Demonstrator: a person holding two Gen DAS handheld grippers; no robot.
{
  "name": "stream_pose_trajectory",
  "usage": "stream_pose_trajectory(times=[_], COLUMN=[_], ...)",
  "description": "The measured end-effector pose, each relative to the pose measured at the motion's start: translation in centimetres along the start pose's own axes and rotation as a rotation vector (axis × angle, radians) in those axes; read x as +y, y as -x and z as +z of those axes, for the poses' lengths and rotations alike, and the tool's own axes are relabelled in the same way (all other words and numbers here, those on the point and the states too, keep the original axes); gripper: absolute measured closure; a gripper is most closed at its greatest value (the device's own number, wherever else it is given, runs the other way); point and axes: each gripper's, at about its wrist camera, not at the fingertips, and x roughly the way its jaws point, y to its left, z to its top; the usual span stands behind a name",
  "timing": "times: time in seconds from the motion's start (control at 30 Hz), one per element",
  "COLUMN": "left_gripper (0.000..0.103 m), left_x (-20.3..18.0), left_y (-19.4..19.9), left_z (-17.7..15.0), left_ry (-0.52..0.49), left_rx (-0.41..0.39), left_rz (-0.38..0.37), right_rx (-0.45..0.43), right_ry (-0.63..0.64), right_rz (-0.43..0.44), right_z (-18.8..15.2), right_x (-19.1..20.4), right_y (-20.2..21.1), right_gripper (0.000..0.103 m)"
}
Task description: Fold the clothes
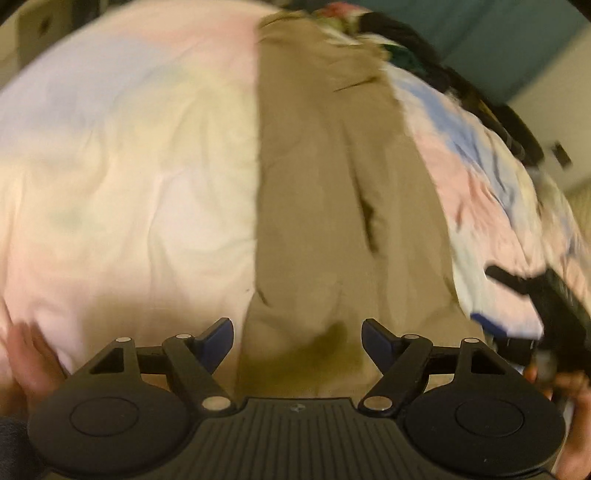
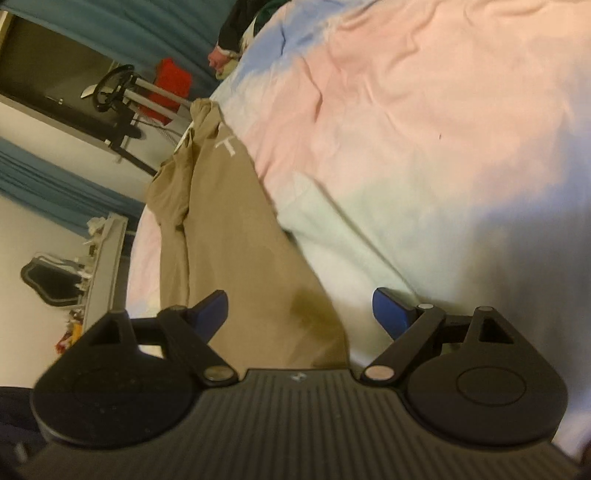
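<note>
A tan garment (image 1: 314, 177) lies as a long folded strip across the pastel bedspread (image 1: 129, 166). My left gripper (image 1: 297, 332) hovers over its near end, open, with nothing between the blue pads (image 1: 218, 339). In the right wrist view the same tan garment (image 2: 229, 229) runs away toward the bed's edge, with a white letter near its far end. My right gripper (image 2: 299, 301) is open above the near end; its left pad is over the cloth and its right pad over the bedspread (image 2: 424, 129). A darker patch (image 2: 310, 306) marks the cloth between the fingers.
A heap of other clothes (image 1: 373, 33) lies at the far end of the bed. The other gripper's black body (image 1: 554, 306) shows at the right edge, and a hand (image 1: 29, 354) at lower left. Beyond the bed stand a steering-wheel rig (image 2: 114, 86), a red seat (image 2: 170, 88) and a cluttered shelf (image 2: 103, 258).
</note>
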Motion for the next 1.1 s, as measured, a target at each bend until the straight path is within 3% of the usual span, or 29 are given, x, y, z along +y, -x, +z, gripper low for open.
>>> stream_pose_trajectory(times=[0.13, 0.27, 0.43, 0.53, 0.63, 0.77, 0.87, 0.9, 0.93, 0.97, 1.0, 1.03, 1.07, 1.1], left_gripper=[0.025, 0.025, 0.046, 0.055, 0.053, 0.042, 0.053, 0.063, 0.073, 0.078, 0.091, 0.095, 0.095, 0.097], left_x=[1.0, 1.9, 2.6, 2.5, 2.6, 2.3, 1.9, 1.8, 2.0, 2.2, 2.3, 2.4, 2.4, 2.6], left_y=[-1.9, -2.0, -1.2, -1.1, -1.6, -2.3, -2.3, -2.4, -2.3, -2.1, -2.0, -1.9, -1.8, -1.5], left_z=[0.4, 0.5, 0.2, 0.0, -0.1, -0.9, -1.1, -1.3, -1.4, -1.5, -1.5, -1.4, -1.4, -1.3], left_ry=[0.065, 0.115, 0.156, 0.154, 0.161, 0.141, 0.112, 0.11, 0.115, 0.122, 0.128, 0.135, 0.141, 0.151], left_rx=[0.103, 0.131, 0.116, 0.118, 0.149, 0.192, 0.181, 0.179, 0.177, 0.174, 0.169, 0.162, 0.156, 0.143], left_rz=[-0.021, -0.066, -0.13, -0.153, -0.153, -0.153, -0.14, -0.136, -0.136, -0.138, -0.145, -0.154, -0.163, -0.179], right_rx=[0.029, 0.073, 0.135, 0.124, 0.099, 0.141, 0.225, 0.246, 0.262, 0.275, 0.279, 0.284, 0.285, 0.28], right_ry=[-0.035, -0.089, -0.133, -0.122, -0.107, -0.101, -0.087, -0.077, -0.051, -0.025, 0.0, 0.013, 0.022, 0.024], right_rz=[0.012, 0.047, 0.103, 0.095, 0.042, 0.052, 0.117, 0.126, 0.118, 0.105, 0.081, 0.063, 0.052, 0.055], right_z=[-0.4, -0.8, -1.8, -2.4, -2.7, -2.7, -3.0, -3.2, -3.5, -3.7, -3.8, -3.9, -4.0, -3.9], right_x=[-0.4, -0.8, -0.8, -0.5, -0.4, -0.3, -0.1, 0.2, 0.6, 1.0, 1.4, 1.6, 1.8, 1.9], right_y=[-0.4, -0.6, -0.3, 0.3, 0.3, -0.6, -1.4, -1.6, -1.7, -1.8, -1.7, -1.7, -1.5, -1.3], right_gripper=[0.024, 0.025, 0.029, 0.029, 0.029, 0.028, 0.029, 0.029, 0.033, 0.046, 0.062, 0.071, 0.088, 0.089])
